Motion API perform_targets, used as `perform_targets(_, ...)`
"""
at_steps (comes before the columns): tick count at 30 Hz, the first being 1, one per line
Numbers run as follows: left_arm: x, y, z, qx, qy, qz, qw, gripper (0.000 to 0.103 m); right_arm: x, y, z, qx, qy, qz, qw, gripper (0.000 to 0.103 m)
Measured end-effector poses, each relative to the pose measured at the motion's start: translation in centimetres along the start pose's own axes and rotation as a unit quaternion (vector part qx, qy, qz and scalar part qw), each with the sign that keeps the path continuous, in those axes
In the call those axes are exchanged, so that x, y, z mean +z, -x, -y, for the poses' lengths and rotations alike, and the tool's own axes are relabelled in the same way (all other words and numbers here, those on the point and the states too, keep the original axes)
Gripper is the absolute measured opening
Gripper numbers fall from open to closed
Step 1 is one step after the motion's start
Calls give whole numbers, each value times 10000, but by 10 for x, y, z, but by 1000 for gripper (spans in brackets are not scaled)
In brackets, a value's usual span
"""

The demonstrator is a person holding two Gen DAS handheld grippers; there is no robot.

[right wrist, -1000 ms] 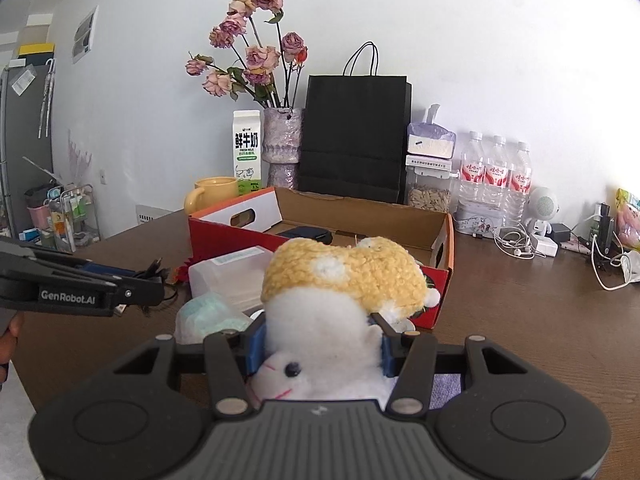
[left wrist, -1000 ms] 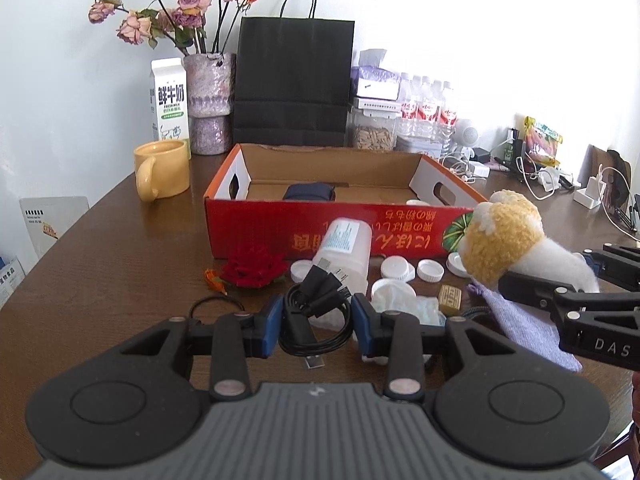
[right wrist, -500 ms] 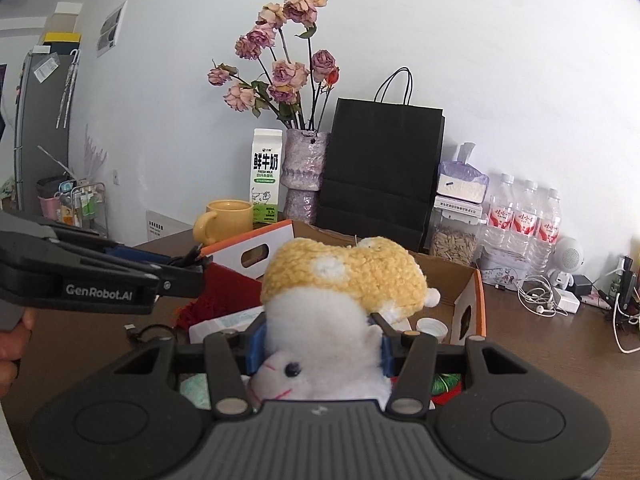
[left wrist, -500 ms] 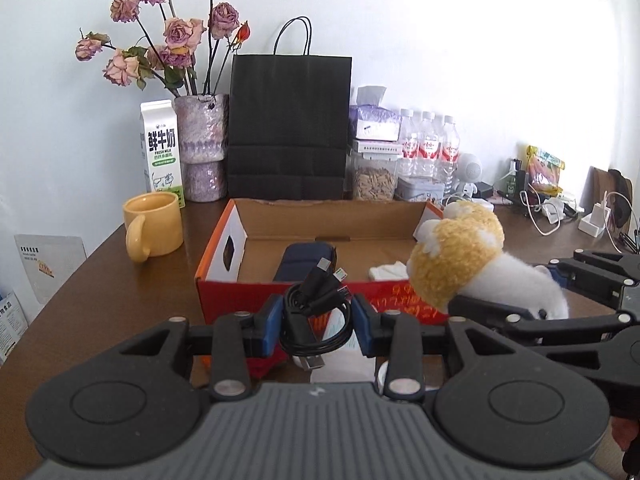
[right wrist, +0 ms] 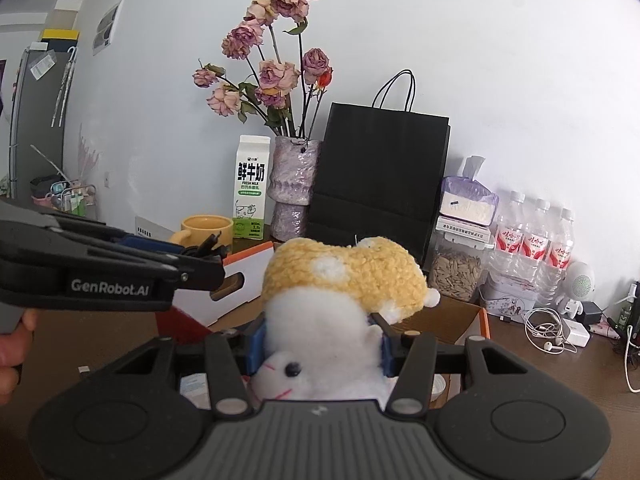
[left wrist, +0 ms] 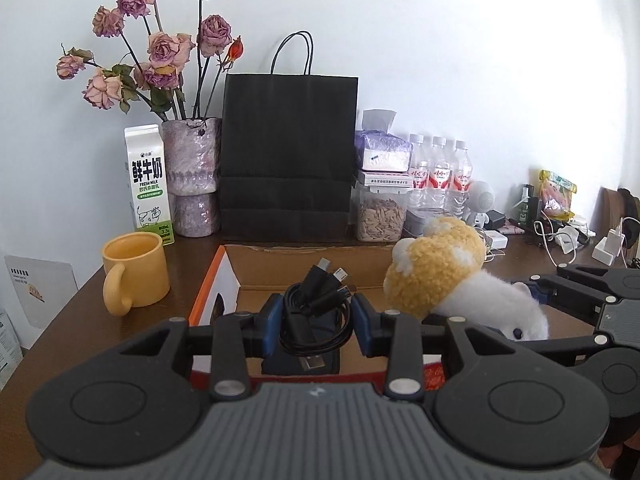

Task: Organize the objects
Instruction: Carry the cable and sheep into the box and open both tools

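My left gripper (left wrist: 316, 320) is shut on a coiled black charging cable (left wrist: 314, 312) and holds it above the open cardboard box (left wrist: 304, 258) with red and orange sides. A dark blue case (left wrist: 300, 360) lies in the box under the cable. My right gripper (right wrist: 318, 346) is shut on a white plush toy with a yellow knitted cap (right wrist: 344, 276), also held over the box (right wrist: 460, 312). In the left wrist view the plush toy (left wrist: 440, 276) hangs over the box's right part. The left gripper (right wrist: 196, 262) shows at the left of the right wrist view.
Behind the box stand a yellow mug (left wrist: 134, 276), a milk carton (left wrist: 149, 184), a vase of dried roses (left wrist: 192, 176), a black paper bag (left wrist: 288, 160), a seed jar (left wrist: 380, 212) and water bottles (left wrist: 438, 176). Cables and chargers (left wrist: 568, 236) lie at the right. A person's hand (right wrist: 12, 344) holds the left gripper.
Both grippers have moved forward and upward from the table's front items to above the box, each keeping its grip. The bottle caps and red flower in front of the box have dropped out of view.
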State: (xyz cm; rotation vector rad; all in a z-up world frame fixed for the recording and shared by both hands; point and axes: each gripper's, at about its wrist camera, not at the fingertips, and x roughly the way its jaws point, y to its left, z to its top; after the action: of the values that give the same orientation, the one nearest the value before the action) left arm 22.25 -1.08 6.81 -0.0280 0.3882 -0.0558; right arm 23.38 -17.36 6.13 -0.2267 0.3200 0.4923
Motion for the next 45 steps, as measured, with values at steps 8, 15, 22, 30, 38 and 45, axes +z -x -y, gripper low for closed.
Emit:
perform_targets(8,12,-46,-3,23,-20,-89,10000,37,6,-48,20,-16,-77,-224,9997,50)
perform_targets(15,17,-82,-7,-10,-2,-293,9996,37,5,-85,33,-7,-144,-501,9986,51)
perform_targets(22,10,-108,-17,-1,80,-588,9982,37,-5,-102,41,-4,-287,-736,9969,51)
perform_targets(30,7,-110,-21,310,187,-450,9983,103,-9,-107,46,-64,-385,-853,9956,79)
perform_targets(38,7,-110,-23,389,200,-523,9977,103,-9,-105,48,-139,-424,-804,9958,103)
perform_targets(45,9,-106,-21,404,200,-492,9978,103,-9,-103,47,-154,-412,-797,9958,103)
